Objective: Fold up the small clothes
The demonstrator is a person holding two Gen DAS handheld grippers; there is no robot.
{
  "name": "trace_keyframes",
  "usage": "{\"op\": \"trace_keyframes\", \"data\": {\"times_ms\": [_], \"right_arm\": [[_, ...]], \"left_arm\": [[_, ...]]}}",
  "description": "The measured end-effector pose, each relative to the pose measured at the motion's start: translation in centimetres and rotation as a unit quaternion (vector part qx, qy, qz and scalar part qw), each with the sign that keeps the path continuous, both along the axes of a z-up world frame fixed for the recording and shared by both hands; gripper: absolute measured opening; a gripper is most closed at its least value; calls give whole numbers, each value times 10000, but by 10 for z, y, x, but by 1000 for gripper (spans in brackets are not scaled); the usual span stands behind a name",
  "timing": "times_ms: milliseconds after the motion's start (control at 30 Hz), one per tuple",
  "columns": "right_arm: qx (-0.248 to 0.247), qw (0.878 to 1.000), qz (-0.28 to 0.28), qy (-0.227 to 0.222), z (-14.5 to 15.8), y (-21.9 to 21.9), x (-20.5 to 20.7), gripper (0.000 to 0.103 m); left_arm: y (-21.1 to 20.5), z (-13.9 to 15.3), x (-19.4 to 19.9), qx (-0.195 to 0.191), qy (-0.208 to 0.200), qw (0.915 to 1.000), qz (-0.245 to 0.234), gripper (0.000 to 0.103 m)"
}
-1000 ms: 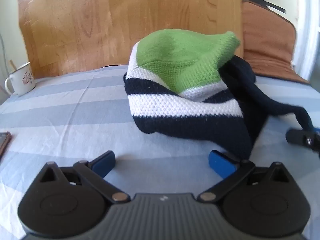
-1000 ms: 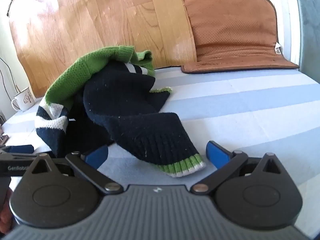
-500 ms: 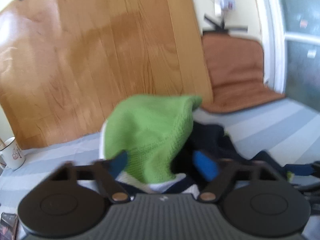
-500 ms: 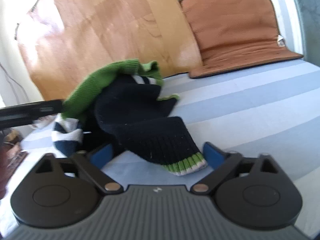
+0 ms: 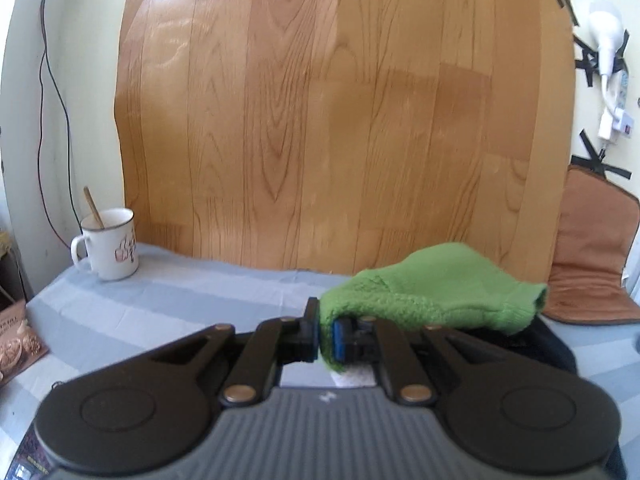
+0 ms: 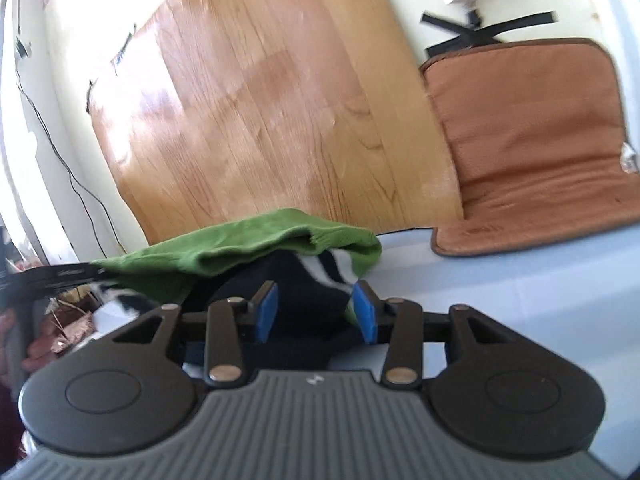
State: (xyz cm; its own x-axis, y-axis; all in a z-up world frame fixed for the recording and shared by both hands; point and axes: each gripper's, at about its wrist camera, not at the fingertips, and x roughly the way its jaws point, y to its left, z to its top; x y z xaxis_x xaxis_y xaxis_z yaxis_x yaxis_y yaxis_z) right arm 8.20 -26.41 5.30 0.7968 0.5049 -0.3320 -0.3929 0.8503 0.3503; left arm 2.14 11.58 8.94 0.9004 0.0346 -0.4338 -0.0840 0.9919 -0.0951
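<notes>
Left hand-held gripper (image 5: 327,336): jaws clamped together on the green edge of the knitted sweater (image 5: 436,300), which is lifted at that corner; the right wrist view shows this gripper only as a dark blurred bar (image 6: 60,276) at the far left, meeting the green cloth.
Right hand-held gripper (image 6: 316,312): jaws partly apart and closing, dark navy knit of the sweater (image 6: 304,280) lying between the blue pads (image 6: 266,312); whether the pads already press the cloth cannot be told.
Wood-grain panel (image 5: 340,120): stands upright straight ahead of both grippers, behind the sweater.
Striped cloth surface (image 5: 180,300): blue and grey bands, under and ahead of the left gripper; in the right wrist view it runs pale blue (image 6: 520,280) to the right of the jaws.
Brown cushion (image 6: 532,140): ahead and right of the right gripper, propped against the wall; the left wrist view catches only its edge (image 5: 592,248) at far right.
Sweater colours: left wrist view shows mostly green; right wrist view also shows navy and white stripes under the green fold.
White mug (image 5: 110,244): ahead and left of the left gripper, a stick standing in it; seen in the left wrist view only.
</notes>
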Motion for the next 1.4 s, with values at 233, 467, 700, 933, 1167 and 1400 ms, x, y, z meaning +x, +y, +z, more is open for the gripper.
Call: {"op": "trace_keyframes", "data": {"times_ms": [233,467,700,933,1167,1400], "right_arm": [[-1798,9837,57,-86,-27,39,89,51],[-2330,9702,601,-296,-48,55,157,57],[-1656,9774,1223,-472,-39,48,188,58],[-1148,9857,1223,-142,-32,58,200,14],[-1359,9803,325,-1395,70,46,114,13],[-1406,9479,-408,-2828,207,30,-28,13]], "left_arm": [[4,-11,20,-85,280,9995,84,8],[8,-16,15,-86,268,9995,126,9],[10,-15,15,-137,206,9993,276,9],[10,-16,21,-119,175,9995,239,7],[9,39,-15,-138,-607,9981,21,7],[0,124,-86,-196,-1881,9817,-233,6]]}}
